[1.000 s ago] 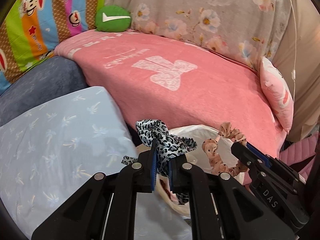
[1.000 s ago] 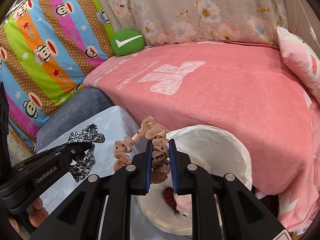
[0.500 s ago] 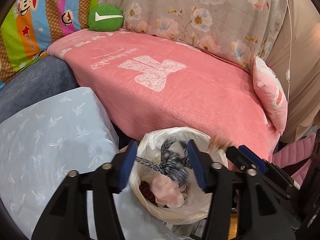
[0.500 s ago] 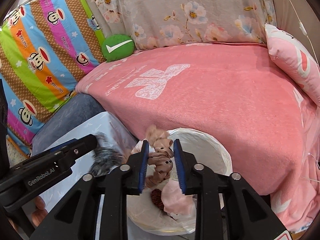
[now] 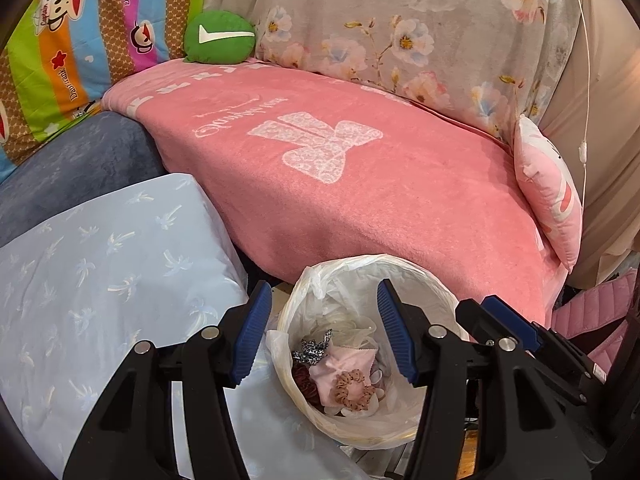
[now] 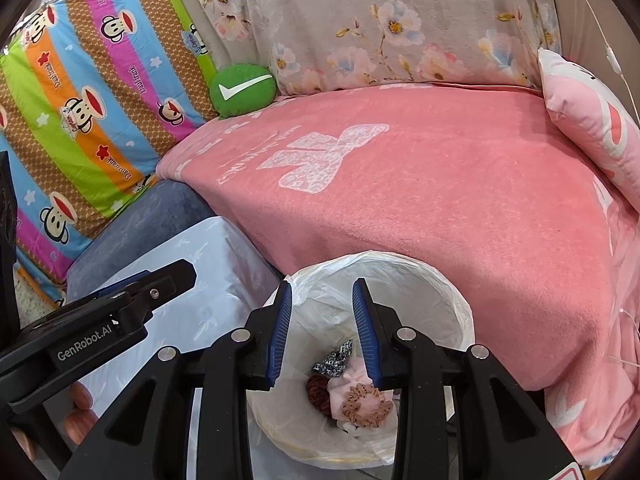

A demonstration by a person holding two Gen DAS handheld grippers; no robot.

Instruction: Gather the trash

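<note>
left wrist view: the left gripper [image 5: 324, 332] hangs over the round bin lined with a thin white plastic bag [image 5: 436, 292], its blue-padded jaws standing wide with nothing between them. a second ago those jaws were clamped on the black-and-white leopard-print fabric scrunchie [image 5: 314, 350]; they sprang apart and have since kept that width. the scrunchie now lies in the bottom of the bin, against a crumpled pale pink cloth [image 5: 344, 366] and a dark red knitted scrunchie [image 5: 302, 380]. the tan ruffled scrunchie [image 5: 354, 390] rests on top of the pink cloth. the right gripper [image 5: 508, 326] shows at the right edge, beside the bin rim.

right wrist view: the right gripper [image 6: 322, 328] also points down into the bin [image 6: 448, 284]. its jaws have just been opening and stand at a moderate gap, empty; the tan scrunchie [image 6: 366, 400] they pinched a second ago has dropped and lies in the bin below. the leopard-print scrunchie [image 6: 334, 358] and the dark red one [image 6: 318, 388] lie next to it. the left gripper [image 6: 156, 284] juts in from the left over a pale blue palm-print pillow [image 6: 192, 276].

both pieces look delivered, so this drop is done. the pink blanket [image 6: 440, 192] behind the bin shows no loose item, so collecting may be near its end.
</note>
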